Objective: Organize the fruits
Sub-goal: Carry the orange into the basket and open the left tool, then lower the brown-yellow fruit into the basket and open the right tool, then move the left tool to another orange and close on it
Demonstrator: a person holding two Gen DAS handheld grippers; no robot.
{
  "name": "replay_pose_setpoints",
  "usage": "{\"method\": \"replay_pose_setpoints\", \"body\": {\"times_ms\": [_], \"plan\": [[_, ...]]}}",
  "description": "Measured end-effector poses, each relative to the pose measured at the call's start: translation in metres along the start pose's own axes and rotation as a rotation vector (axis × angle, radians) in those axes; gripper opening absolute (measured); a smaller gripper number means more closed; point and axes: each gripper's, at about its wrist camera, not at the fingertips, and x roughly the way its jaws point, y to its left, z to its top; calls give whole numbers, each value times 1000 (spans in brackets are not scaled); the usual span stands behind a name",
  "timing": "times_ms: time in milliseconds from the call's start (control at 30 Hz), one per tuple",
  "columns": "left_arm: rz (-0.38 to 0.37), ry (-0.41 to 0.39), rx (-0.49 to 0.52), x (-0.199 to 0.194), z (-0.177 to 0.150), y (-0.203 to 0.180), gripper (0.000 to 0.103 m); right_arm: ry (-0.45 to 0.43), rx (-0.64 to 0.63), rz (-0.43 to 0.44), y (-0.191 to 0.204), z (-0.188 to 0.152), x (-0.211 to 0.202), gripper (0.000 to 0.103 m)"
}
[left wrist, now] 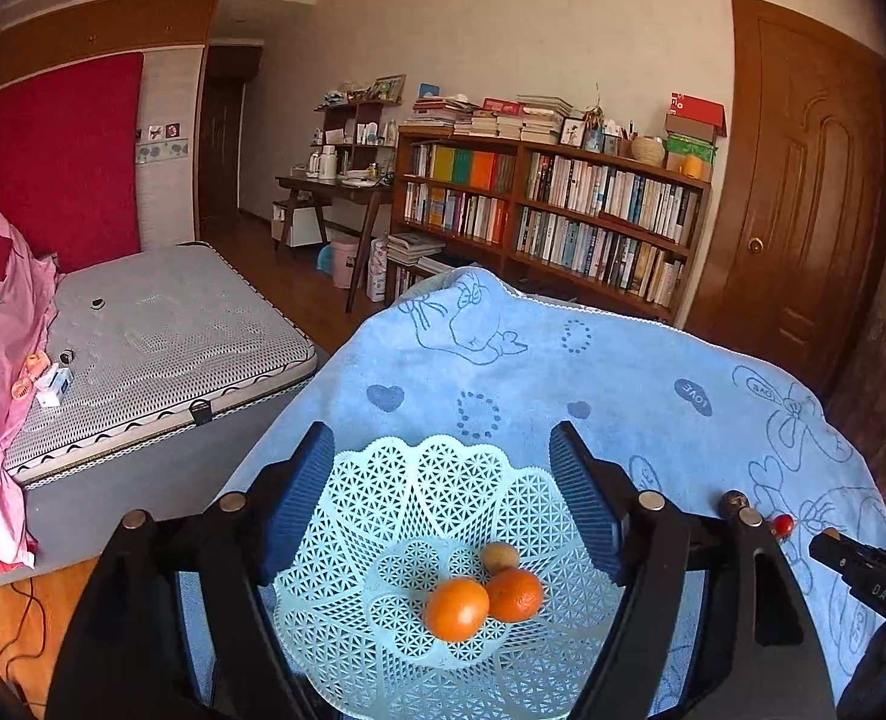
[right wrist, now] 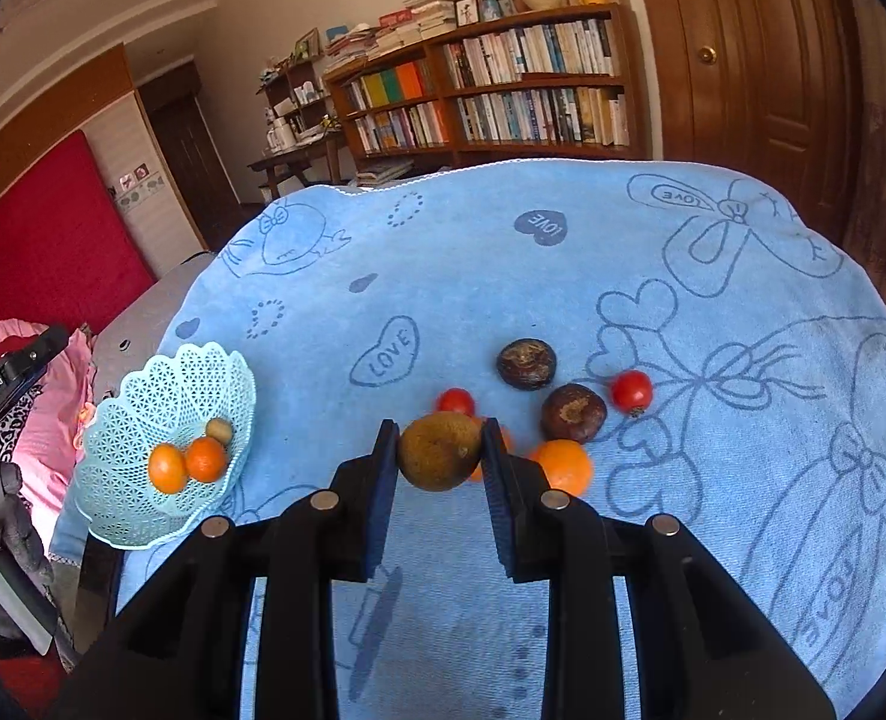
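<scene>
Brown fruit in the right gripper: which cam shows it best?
Right wrist. The brown fruit sits centred between the right gripper fingers, unobstructed. Left wrist doesn't show it, only the basket.

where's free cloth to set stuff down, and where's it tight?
Free: the blue towel beyond the fruits to its far edge, and the strip between the basket and the right tongs. Tight: ahead and right of the right tongs, where tomatoes, dark fruits and an orange bunch together.
</scene>
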Motion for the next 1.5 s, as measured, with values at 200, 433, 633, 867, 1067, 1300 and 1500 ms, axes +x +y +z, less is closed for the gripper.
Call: {"method": "replay_pose_setpoints", "body": {"times_ms": [200, 433, 633, 867, 1067, 1300, 1500], "plan": [[0, -68, -35, -21, 13, 13, 98, 42, -62, 105, 46, 8, 7, 28], [-4, -91, -63, -31, 20, 24, 99, 104, -134, 214, 98, 10, 22, 28], [-12, -109, -82, -37, 23, 30, 100, 151, -198, 246, 135, 5, 43, 28], [-27, -107, -95, -34, 23, 33, 100, 180, -255, 206, 162, -4, 69, 29], [-3, -132, -70, -33, 20, 26, 100, 150, -243, 200, 158, -7, 65, 47], [41, -183, 11, -39, 17, 6, 100, 77, -208, 110, 133, -6, 55, 52], [26, -182, 62, -37, 12, -14, 100, 9, -184, 8, 105, -7, 46, 58]]}}
